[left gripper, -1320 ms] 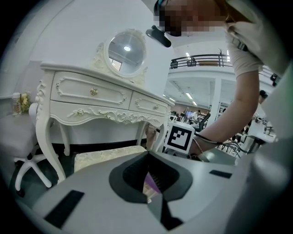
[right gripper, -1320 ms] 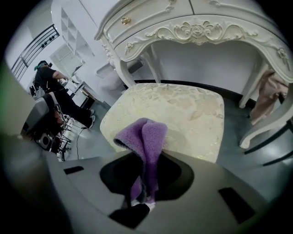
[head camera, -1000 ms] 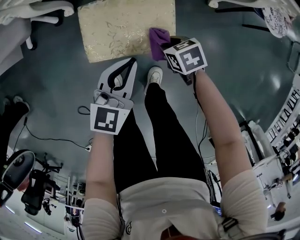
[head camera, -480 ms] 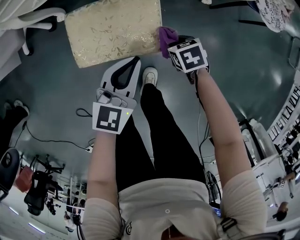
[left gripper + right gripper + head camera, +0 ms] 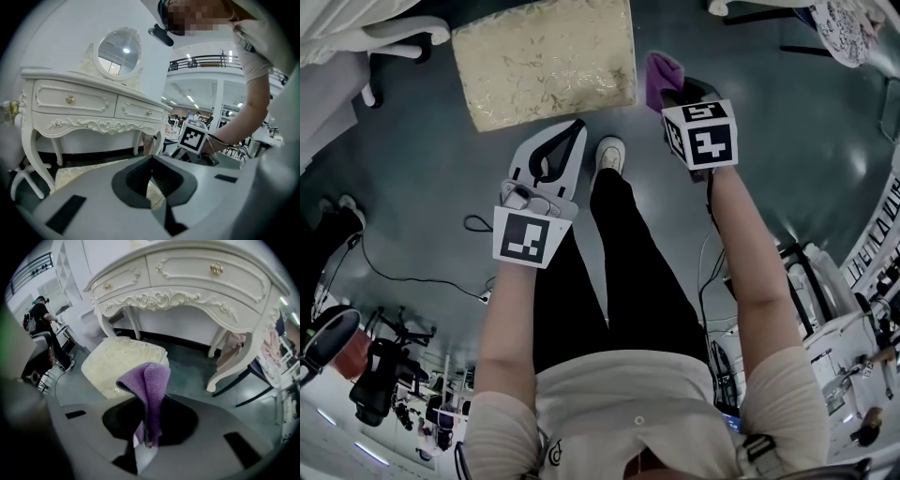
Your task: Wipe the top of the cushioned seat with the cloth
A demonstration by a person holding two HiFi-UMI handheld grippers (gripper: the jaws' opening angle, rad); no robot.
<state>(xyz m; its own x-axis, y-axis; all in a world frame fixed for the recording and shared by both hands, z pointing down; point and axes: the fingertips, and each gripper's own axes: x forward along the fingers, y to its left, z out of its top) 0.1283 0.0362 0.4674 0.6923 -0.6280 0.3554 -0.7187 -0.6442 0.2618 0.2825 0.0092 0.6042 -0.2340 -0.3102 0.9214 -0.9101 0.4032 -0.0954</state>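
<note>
Pulled clear of seat (image 5: pixel 546 61): cloth (image 5: pixel 149 383) | purple, fuzzy, folded, pinched by right hand-held gripper (image 5: pixel 146 439) | left hand-held gripper (image 5: pixel 151 164) closed, empty

Purple cloth (image 5: pixel 147 390), cream-gold cushioned seat (image 5: pixel 546 61).
The cloth is one plain violet; the cushioned seat bears a pale leafy pattern; the dressing table (image 5: pixel 187 282) is white with gilt knobs (image 5: pixel 216 268); the floor (image 5: pixel 422 178) is dark grey-green.

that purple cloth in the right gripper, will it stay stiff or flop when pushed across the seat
Probably floppy: the purple cloth folds and droops over itself where the right gripper pinches it. It looks fleecy and light, so it would likely bunch on the textured cushioned seat rather than slide flat.
</note>
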